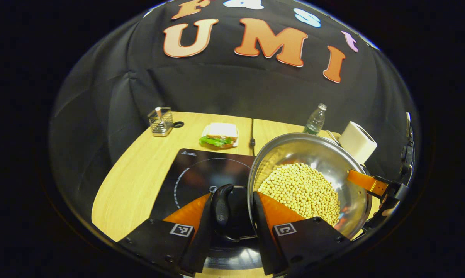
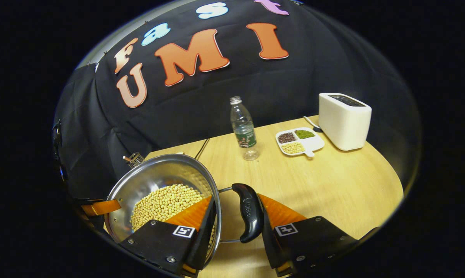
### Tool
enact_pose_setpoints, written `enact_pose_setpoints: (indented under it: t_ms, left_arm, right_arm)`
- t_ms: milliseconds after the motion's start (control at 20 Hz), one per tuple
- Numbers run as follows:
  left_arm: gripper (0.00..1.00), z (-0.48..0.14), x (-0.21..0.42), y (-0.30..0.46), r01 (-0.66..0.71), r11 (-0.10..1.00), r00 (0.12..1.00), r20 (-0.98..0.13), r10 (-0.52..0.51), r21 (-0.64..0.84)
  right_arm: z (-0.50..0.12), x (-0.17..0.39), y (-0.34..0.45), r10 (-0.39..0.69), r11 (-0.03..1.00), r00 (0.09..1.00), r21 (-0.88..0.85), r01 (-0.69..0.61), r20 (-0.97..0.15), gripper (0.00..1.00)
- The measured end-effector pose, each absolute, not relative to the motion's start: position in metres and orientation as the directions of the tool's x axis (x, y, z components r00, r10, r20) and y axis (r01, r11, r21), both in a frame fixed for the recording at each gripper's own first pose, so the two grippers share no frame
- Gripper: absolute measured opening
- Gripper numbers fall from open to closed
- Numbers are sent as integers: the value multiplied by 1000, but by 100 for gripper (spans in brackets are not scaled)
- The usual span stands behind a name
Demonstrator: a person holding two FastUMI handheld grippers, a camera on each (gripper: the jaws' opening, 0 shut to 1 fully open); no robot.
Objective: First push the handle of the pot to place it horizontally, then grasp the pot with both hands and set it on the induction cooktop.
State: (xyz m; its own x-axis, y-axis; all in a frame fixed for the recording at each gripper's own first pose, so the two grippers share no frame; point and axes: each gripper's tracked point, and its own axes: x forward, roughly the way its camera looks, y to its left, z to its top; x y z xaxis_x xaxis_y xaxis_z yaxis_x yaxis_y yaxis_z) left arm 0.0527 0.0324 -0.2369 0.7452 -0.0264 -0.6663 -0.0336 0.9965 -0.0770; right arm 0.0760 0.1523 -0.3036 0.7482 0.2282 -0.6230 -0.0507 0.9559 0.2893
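Note:
A steel pot (image 1: 325, 154) holding soybeans (image 1: 302, 189) hangs over the right part of the black induction cooktop (image 1: 194, 173); whether it rests on the cooktop I cannot tell. My left gripper (image 1: 232, 197) is shut across the pot's black side handle (image 1: 221, 208), one finger outside the handle and the other over the rim. My right gripper (image 2: 236, 199) is shut the same way across the opposite handle (image 2: 248, 212) of the pot (image 2: 159, 173). Each gripper also appears at the pot's far side in the other view, the right gripper (image 1: 375, 185) and the left gripper (image 2: 99, 207).
On the wooden table (image 2: 333, 185) stand a water bottle (image 2: 243, 129), a white divided dish of beans (image 2: 299, 141) and a white toaster (image 2: 344, 120). Behind the cooktop lie a sandwich (image 1: 219, 135), a wire basket (image 1: 160, 121) and a black cable (image 1: 252, 133).

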Motion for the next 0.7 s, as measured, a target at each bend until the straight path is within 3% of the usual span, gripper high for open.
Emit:
enact_pose_setpoints:
  t_ms: [200,250,300,400,450,500,700]
  left_arm:
    - [61,-232,51,74,-89,993,746,-666,19,-71]
    - [63,-232,51,84,-101,992,742,-670,27,-72]
    - [60,-234,52,94,-115,990,739,-673,34,-76]
    - [60,-242,52,111,-143,987,724,-688,50,-78]
    - [61,-246,51,119,-152,986,716,-696,58,-74]
    - [61,-248,50,126,-165,984,708,-703,69,-70]
    - [61,-257,58,151,-178,983,698,-710,91,-49]
  right_arm:
    - [-301,81,192,266,950,743,300,-91,-614,61]
    - [-302,83,203,279,947,736,306,-102,-617,56]
    - [-304,83,212,289,944,730,312,-108,-619,61]
    - [-312,84,232,311,938,715,324,-124,-626,56]
    - [-315,83,242,321,935,708,329,-131,-629,61]
    - [-318,84,249,333,931,699,336,-140,-633,56]
    - [-332,85,273,357,923,677,357,-146,-644,61]
